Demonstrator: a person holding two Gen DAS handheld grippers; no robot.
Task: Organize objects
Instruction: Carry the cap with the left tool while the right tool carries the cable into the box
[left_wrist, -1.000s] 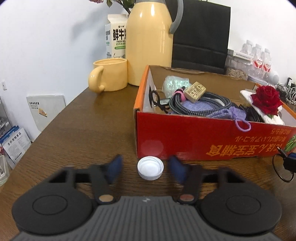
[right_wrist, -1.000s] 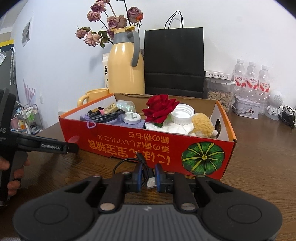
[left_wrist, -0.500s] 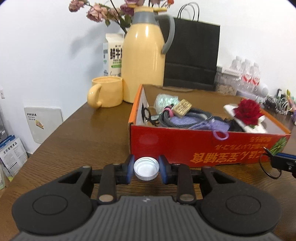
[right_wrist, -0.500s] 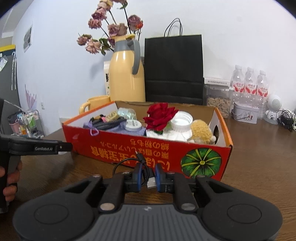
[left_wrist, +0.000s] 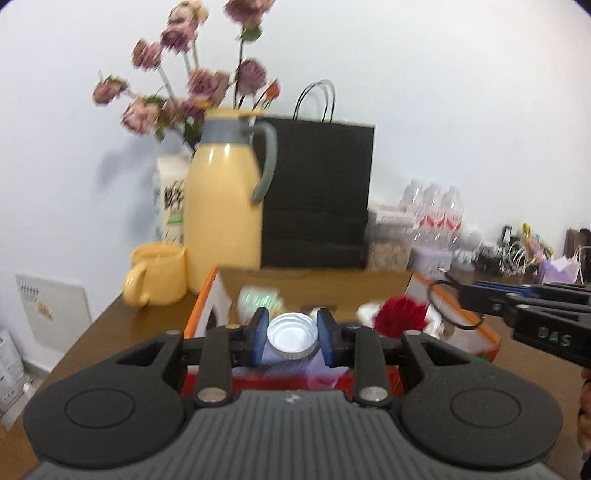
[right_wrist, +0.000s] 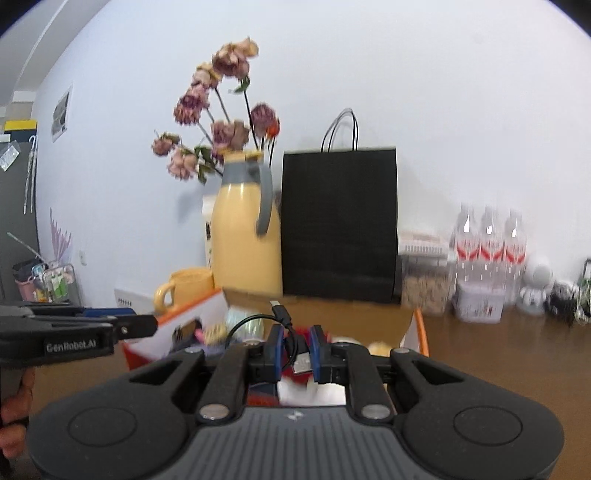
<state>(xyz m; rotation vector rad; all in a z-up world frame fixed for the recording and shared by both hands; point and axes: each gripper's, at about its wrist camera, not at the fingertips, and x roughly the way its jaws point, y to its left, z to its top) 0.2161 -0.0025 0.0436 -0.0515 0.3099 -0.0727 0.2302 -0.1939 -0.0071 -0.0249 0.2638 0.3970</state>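
Left gripper (left_wrist: 293, 339) clamped on a white bottle cap (left_wrist: 293, 335), blue pads (left_wrist: 260, 336) pressing both sides, open side of cap facing the camera; cap is off the table, held in front of the red cardboard box (left_wrist: 484, 341), whose inside shows just behind it. Jaws closed in on the cap within the last second, cap between them. Right gripper (right_wrist: 296, 350) pinched together on a black USB cable (right_wrist: 293, 341), silver plug (right_wrist: 303, 363) between the blue pads, loop of cord and small connector (right_wrist: 279, 306) sticking up above the fingers; cable also off the table, over the box's near edge. In the left wrist view the right gripper comes in from the right with the cable loop (left_wrist: 448, 306) at its tip, above the box's right end. Box holds a red rose (left_wrist: 400, 319) and a greenish bundle (left_wrist: 258, 301), rest blurred. Behind the box: yellow thermos jug (left_wrist: 223, 206) with dried flowers (left_wrist: 192, 88), yellow mug (left_wrist: 157, 275), milk carton (left_wrist: 170, 203), black paper bag (left_wrist: 317, 192), water bottles (left_wrist: 436, 212). Wooden table (left_wrist: 107, 332). A person's fingers (right_wrist: 16, 410) show at the left edge of the right wrist view, on the left gripper's handle.
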